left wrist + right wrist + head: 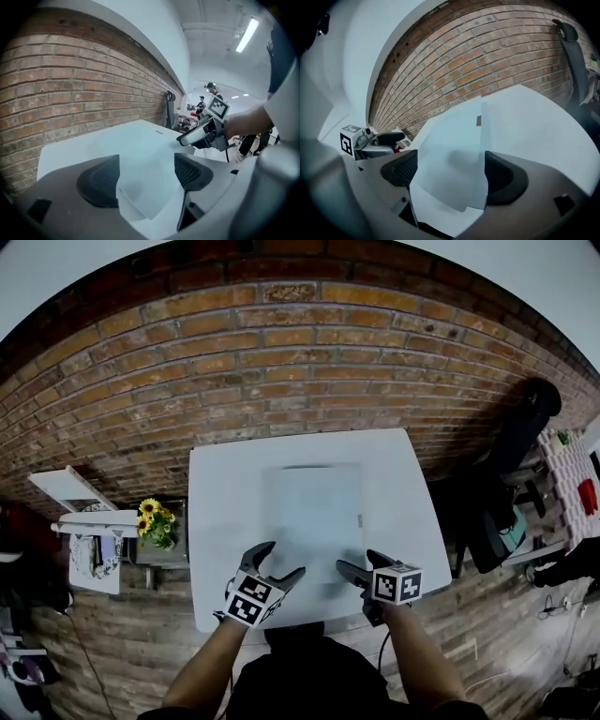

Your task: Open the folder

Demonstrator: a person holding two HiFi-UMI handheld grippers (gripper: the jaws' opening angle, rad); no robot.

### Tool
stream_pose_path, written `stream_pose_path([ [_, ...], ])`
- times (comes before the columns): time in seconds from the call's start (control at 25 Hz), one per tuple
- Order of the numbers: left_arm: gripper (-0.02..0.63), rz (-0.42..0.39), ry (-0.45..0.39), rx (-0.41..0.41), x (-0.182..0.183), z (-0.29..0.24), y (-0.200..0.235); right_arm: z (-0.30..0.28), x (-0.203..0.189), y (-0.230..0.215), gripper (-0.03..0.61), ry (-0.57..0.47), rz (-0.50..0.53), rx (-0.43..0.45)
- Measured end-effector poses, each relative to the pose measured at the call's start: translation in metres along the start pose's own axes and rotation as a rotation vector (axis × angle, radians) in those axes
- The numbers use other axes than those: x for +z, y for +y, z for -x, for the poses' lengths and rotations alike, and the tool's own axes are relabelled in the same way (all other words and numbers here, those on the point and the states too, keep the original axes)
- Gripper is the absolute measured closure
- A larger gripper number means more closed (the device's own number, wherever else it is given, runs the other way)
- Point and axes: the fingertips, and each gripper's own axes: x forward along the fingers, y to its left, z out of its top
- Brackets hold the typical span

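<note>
Folder (312, 517) lies flat mid table (214, 531). L gripper (282, 559) & R gripper (359, 562) sit at its near edge, 2 jaws each spread wide, a folder corner btwn them, not pinched.

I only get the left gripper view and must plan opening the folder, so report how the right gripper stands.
Observer: The right gripper has its jaws apart, with a near corner of the folder between them, unpinched.
Operator: Give me the folder's place on the table.
Observer: The head view shows it flat near the middle of the white table, the left gripper also at its near edge.
Operator: Name what stands beside the table.
Observer: Yellow flowers, off its left side.
</note>
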Motion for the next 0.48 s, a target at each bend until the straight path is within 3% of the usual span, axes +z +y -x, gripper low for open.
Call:
stream_pose_path([
  [0.16,0.225,-0.012,0.054,0.014,-0.011,-0.008,-0.01,-0.002,-0.004,-0.003,0.135,0.016,-0.051,0.041],
  [0.48,0.201,-0.149,0.13,0.056,-0.018,-0.011,-0.039,0.013,0.02,0.018,0.287,-0.046,-0.014,0.152],
])
